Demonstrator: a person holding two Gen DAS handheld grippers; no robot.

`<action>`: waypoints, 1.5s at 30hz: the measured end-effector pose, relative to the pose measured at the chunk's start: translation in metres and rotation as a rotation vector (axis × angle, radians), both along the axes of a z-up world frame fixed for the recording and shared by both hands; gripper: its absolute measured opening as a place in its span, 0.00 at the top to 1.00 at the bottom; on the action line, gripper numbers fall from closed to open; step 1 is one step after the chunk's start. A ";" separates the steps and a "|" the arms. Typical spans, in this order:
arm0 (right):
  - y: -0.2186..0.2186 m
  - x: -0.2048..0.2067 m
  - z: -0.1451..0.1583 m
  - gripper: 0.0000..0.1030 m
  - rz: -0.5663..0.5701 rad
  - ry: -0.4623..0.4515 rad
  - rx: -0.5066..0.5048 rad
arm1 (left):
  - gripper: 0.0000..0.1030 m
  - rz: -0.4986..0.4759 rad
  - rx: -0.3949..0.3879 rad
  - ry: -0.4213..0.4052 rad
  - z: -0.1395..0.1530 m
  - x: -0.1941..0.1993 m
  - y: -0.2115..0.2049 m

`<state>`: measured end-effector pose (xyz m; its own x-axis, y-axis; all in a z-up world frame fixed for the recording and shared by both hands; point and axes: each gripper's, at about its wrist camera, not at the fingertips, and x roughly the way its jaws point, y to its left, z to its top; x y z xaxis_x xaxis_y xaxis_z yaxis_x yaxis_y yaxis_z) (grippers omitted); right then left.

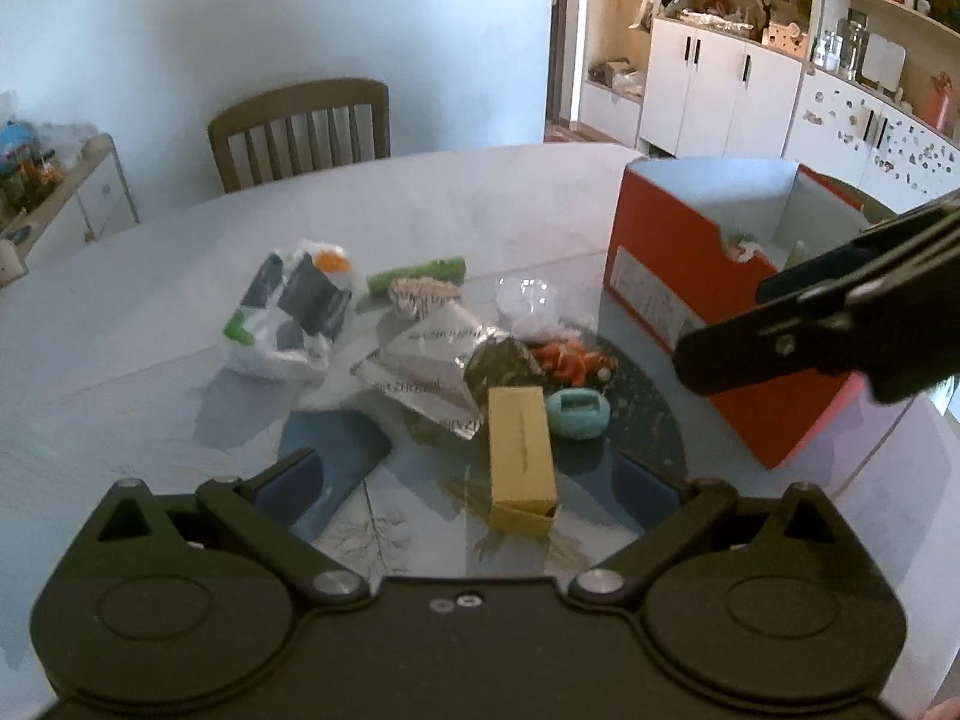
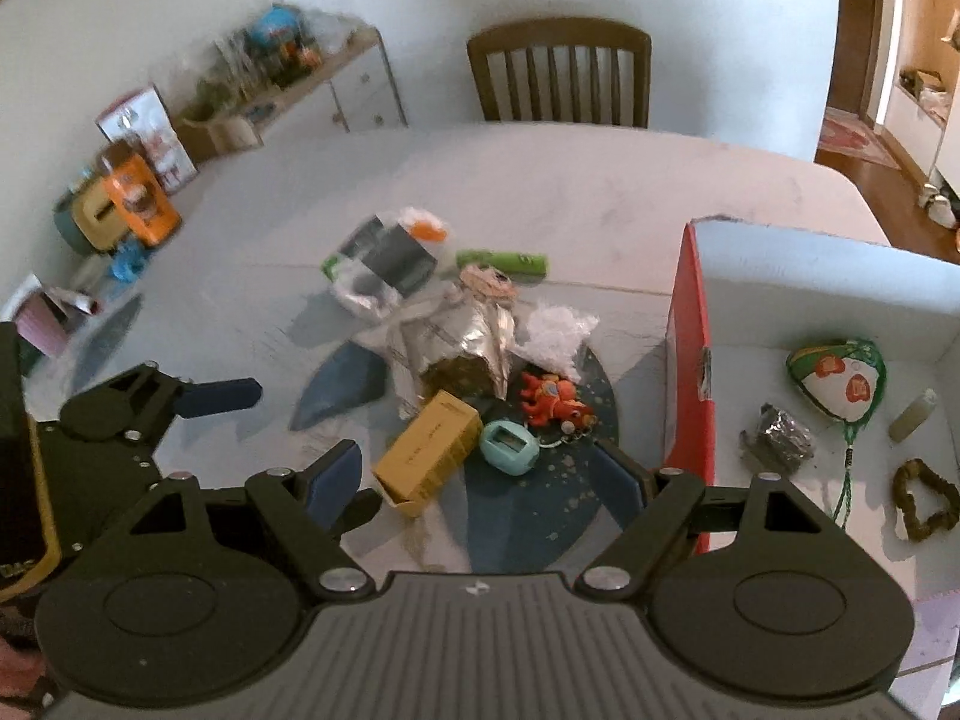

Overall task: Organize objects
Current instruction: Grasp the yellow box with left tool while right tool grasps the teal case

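Room: pale walls, a wooden chair at 12 o'clock beyond my bench, a cluttered sideboard at 10 o'clock.
Clutter: white plastic bag, green tube, crumpled foil packet and clear wrap crowd the middle, touching or overlapping.
Task things: yellow carton lies on its side just beside a teal oval case; orange toy at 1 o'clock of them.
Box: red box at 3 o'clock, already holding a pouch, a dark scrunchie and a small bottle.
My left fingers: spread wide, empty, the carton between them.
My right fingers: spread wide, empty, above carton and case.
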<state>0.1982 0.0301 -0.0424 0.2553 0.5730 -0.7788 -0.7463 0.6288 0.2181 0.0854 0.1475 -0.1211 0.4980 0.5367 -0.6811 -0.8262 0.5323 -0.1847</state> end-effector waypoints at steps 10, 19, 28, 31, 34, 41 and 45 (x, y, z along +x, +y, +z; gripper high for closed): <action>0.033 0.015 -0.036 0.20 0.053 0.003 -0.118 | 0.06 -0.029 -0.055 -0.023 -0.031 0.013 0.012; 0.056 0.021 -0.055 0.28 0.146 -0.031 -0.217 | 0.23 -0.026 -0.089 -0.020 -0.047 0.024 0.020; 0.066 0.035 -0.082 0.49 0.108 0.013 -0.281 | 0.39 -0.030 -0.103 -0.008 -0.051 0.032 0.024; 0.069 0.036 -0.086 0.54 0.113 0.010 -0.284 | 0.43 -0.032 -0.095 0.001 -0.051 0.034 0.023; 0.072 0.036 -0.088 0.59 0.124 0.012 -0.285 | 0.46 -0.032 -0.081 0.028 -0.051 0.037 0.022; 0.077 0.035 -0.092 0.67 0.135 0.016 -0.285 | 0.66 -0.052 -0.065 0.040 -0.049 0.040 0.018; 0.076 0.035 -0.092 0.67 0.133 0.018 -0.277 | 0.70 -0.054 -0.069 0.044 -0.048 0.040 0.016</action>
